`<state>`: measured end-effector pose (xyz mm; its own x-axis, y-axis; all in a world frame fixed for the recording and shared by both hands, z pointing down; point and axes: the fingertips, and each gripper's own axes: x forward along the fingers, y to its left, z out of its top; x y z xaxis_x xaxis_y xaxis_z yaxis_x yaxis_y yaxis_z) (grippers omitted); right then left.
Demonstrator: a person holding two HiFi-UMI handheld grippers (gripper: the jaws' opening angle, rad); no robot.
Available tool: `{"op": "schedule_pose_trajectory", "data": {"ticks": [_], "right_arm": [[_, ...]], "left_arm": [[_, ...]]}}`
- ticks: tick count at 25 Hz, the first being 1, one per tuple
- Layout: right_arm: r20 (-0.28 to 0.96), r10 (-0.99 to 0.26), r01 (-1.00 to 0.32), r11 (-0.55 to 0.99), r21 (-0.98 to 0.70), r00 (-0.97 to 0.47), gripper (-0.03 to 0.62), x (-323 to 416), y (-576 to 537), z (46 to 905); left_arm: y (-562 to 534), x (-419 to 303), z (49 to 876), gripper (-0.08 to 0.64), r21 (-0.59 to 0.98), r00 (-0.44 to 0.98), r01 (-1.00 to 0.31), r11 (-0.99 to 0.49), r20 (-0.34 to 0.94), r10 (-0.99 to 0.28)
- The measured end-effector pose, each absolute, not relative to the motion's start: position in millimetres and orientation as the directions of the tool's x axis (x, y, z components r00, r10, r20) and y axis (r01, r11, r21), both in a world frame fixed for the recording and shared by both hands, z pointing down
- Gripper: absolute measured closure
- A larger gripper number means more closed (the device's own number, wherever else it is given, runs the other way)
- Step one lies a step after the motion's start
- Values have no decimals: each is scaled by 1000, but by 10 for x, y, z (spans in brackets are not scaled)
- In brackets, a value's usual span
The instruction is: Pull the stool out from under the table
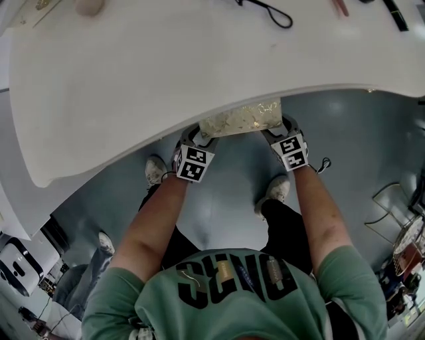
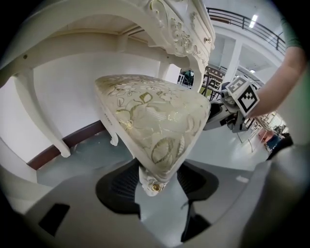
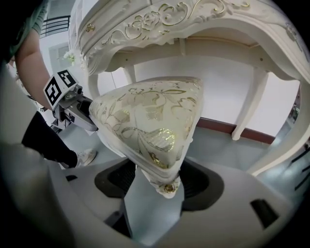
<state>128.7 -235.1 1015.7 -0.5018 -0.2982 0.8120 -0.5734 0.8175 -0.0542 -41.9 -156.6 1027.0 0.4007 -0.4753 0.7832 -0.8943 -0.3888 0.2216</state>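
Observation:
The stool point(image 1: 242, 119) has a cream seat with gold floral fabric and sits mostly under the white carved table point(image 1: 166, 73); only its near edge shows in the head view. My left gripper point(image 1: 202, 136) is at the seat's left near corner, my right gripper point(image 1: 282, 133) at the right near corner. In the left gripper view the seat point(image 2: 150, 116) has its corner wedged between the black pads point(image 2: 116, 189) of my left gripper point(image 2: 157, 186). In the right gripper view the seat point(image 3: 150, 121) likewise fills the jaws of my right gripper point(image 3: 160, 186), touching both pads point(image 3: 203, 181).
The person's shoes point(image 1: 156, 169) point(image 1: 277, 188) stand on the grey floor just behind the stool. Table legs point(image 3: 247, 111) point(image 2: 43, 121) rise behind the seat, before a white wall. A black cable point(image 1: 272, 13) lies on the tabletop. A wire rack point(image 1: 392, 212) stands at the right.

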Motion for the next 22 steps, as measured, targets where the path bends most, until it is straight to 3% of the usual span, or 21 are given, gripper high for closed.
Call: {"op": "schedule_pose_trajectory", "data": {"ticks": [12,22], "right_arm": [[851,-288,-603,796,-42,-440,314,1419,-1766,10050],[863,-274,-607,794,-45,-423,316,1600,-1147,10107]], "left_arm": [[-1031,-323,10151,316,216,399,-882,-419,817,-417],[-384,-146,10149,344,200,352,-910,-363,836,-421]]}}
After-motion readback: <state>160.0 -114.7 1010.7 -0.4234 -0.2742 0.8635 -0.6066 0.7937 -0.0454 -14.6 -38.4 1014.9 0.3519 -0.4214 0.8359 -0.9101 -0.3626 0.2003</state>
